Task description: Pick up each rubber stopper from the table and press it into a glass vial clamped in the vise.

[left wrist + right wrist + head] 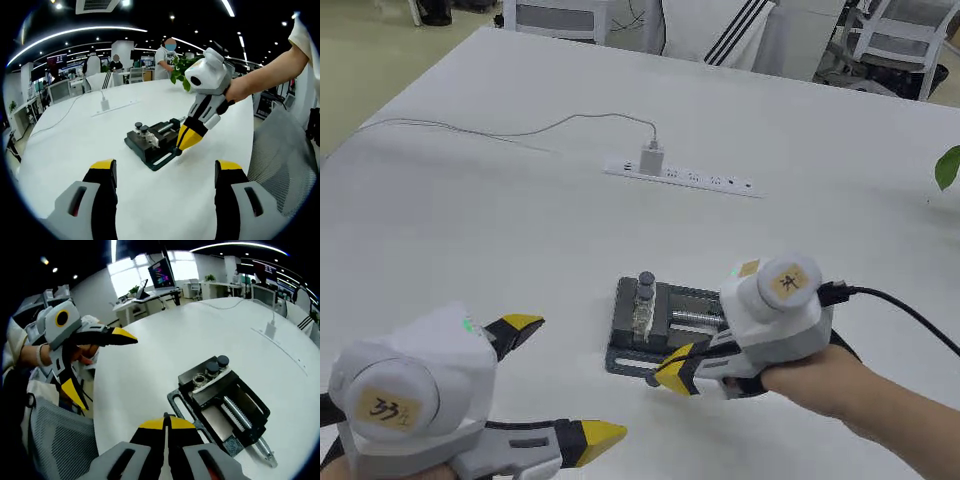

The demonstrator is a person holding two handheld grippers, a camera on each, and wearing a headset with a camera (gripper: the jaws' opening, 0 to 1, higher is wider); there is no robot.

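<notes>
Vise clamps 3 vials; 2 w/ dark stoppers, 1 open.

a white table carries a dark vise and a white power strip with its cable

Open tabletop stretched left of and beyond the vise, with the power strip and its cable well behind. The right gripper, jaws together, crowded the vise's near edge. The left gripper, jaws spread, sat well to the left. Upright vials rose above the vise, unobstructed overhead.
</notes>
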